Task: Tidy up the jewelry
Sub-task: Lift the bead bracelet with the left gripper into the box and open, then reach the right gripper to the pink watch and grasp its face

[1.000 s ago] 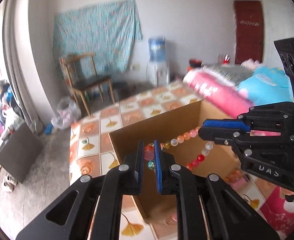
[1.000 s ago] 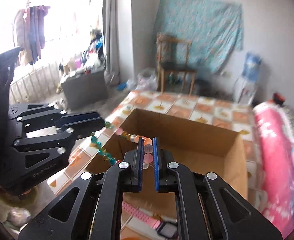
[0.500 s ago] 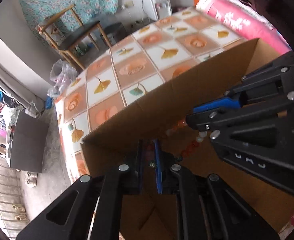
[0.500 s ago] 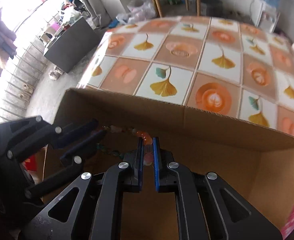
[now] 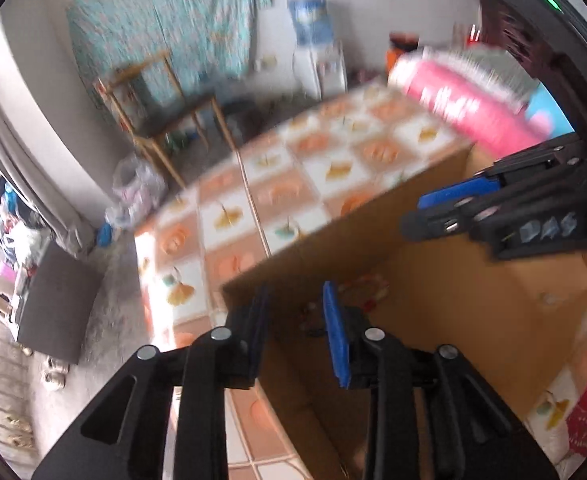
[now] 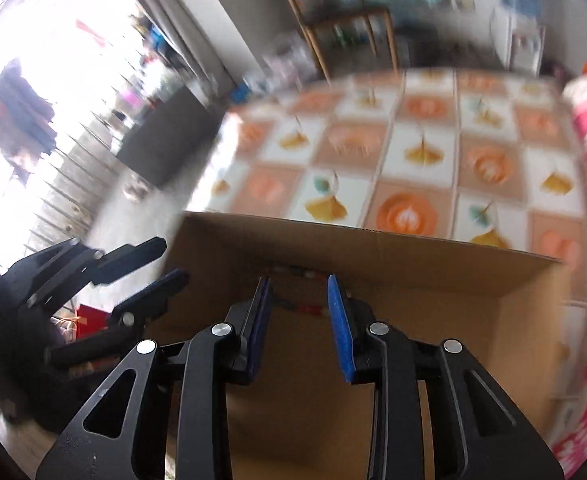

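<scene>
We see a table covered with an orange-and-white tiled cloth printed with ginkgo leaves [image 6: 421,148], and on it an open brown cardboard box [image 6: 373,256] that fills the lower half of both views. Our left gripper [image 5: 295,312] hangs over the near-left corner of the box, its blue-padded fingers spread apart with nothing between them. Our right gripper [image 6: 298,304] sits above the box's inside in the same way — released, fingers parted, grasping nothing. Down on the box floor lies the string of red, orange and pale beads [image 5: 357,292], loose and blurred, just below and beyond the left gripper's fingertips; from the right wrist view it shows as a short beaded line [image 6: 313,309] against the far inner wall.
</scene>
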`<move>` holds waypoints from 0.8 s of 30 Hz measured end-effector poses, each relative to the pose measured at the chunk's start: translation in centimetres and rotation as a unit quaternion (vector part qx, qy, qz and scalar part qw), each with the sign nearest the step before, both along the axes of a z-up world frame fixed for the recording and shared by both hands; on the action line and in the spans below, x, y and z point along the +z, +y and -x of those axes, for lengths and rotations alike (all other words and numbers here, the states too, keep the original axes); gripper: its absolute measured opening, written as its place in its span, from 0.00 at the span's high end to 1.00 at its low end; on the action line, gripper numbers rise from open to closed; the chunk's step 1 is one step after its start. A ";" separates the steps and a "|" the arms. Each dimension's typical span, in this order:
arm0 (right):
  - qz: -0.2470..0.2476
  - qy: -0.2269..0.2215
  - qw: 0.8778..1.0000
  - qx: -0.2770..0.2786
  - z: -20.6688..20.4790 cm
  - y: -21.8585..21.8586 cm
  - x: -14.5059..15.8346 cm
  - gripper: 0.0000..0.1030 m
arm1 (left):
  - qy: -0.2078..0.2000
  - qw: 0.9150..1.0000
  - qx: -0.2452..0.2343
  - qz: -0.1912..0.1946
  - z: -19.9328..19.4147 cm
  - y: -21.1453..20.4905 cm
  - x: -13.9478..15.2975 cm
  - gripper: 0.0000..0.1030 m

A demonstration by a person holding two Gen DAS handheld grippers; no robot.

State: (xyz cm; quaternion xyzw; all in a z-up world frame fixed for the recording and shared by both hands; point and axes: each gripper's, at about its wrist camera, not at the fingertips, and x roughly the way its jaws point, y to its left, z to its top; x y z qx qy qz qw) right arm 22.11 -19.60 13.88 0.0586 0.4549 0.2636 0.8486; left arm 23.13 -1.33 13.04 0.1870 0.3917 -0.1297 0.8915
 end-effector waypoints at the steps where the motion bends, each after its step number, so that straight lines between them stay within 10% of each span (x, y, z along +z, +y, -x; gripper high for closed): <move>1: -0.007 -0.023 1.000 0.002 1.6 -0.8 1.3 0.66 | -0.018 1.000 -0.007 0.010 1.4 0.3 1.0 0.65; 8: -0.022 -0.159 0.987 0.017 16.4 -6.4 4.6 0.46 | -0.092 0.989 -0.060 0.102 15.1 3.0 3.0 0.49; 18: 0.051 -0.054 0.995 0.066 19.0 -4.5 -8.3 0.44 | 0.005 0.994 -0.051 0.092 19.1 -2.5 -11.7 0.48; 24: 0.145 -0.031 0.983 0.112 16.0 -1.9 -11.9 0.44 | 0.016 0.996 -0.041 0.077 17.0 -4.7 -15.3 0.57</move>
